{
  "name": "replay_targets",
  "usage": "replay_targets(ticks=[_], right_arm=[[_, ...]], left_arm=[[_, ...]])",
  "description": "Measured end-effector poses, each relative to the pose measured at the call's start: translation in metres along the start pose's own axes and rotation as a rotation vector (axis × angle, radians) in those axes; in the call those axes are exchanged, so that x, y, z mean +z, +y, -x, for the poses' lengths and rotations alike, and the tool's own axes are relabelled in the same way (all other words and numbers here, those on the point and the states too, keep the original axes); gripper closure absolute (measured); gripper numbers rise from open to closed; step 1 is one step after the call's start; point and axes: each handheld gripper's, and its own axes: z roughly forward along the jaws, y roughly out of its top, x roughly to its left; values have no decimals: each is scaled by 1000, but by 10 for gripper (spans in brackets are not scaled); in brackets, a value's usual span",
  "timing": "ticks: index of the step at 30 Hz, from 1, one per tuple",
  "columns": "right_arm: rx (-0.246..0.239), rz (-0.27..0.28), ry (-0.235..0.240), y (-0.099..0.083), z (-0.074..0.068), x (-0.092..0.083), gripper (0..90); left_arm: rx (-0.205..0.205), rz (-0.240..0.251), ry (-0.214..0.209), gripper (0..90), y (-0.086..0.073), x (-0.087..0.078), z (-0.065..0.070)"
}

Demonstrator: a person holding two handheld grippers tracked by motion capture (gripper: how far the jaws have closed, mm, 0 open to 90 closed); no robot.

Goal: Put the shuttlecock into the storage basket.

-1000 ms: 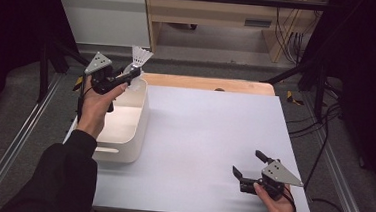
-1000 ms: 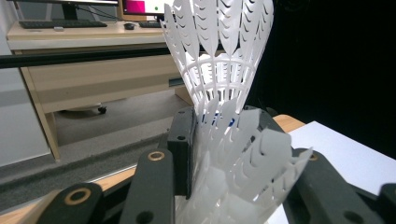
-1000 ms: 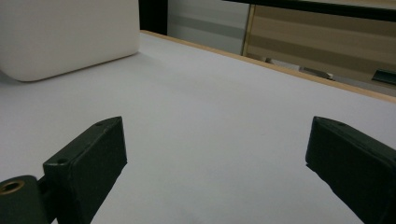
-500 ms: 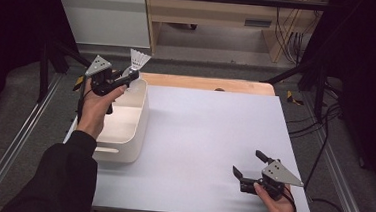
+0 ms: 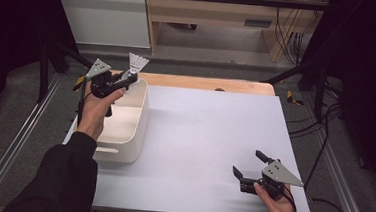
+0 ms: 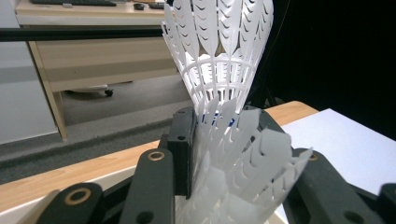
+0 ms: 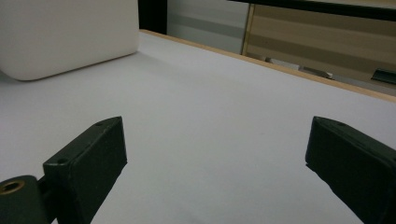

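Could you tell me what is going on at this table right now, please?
A person holds a gripper in each hand. The left gripper is shut on white plastic shuttlecocks, held up above the far end of a white bin. The right gripper rests open and empty near the table's front right corner.
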Motion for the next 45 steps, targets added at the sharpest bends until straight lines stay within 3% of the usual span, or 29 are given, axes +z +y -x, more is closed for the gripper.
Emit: replay_targets(ticks=[22, 45], right_arm=[[3, -1, 2, 0, 0, 0, 54], [3, -4, 1, 0, 1, 0, 54]], left_arm=[[22, -45, -30, 645, -10, 5, 1], [22, -80, -19, 645, -20, 7, -3]])
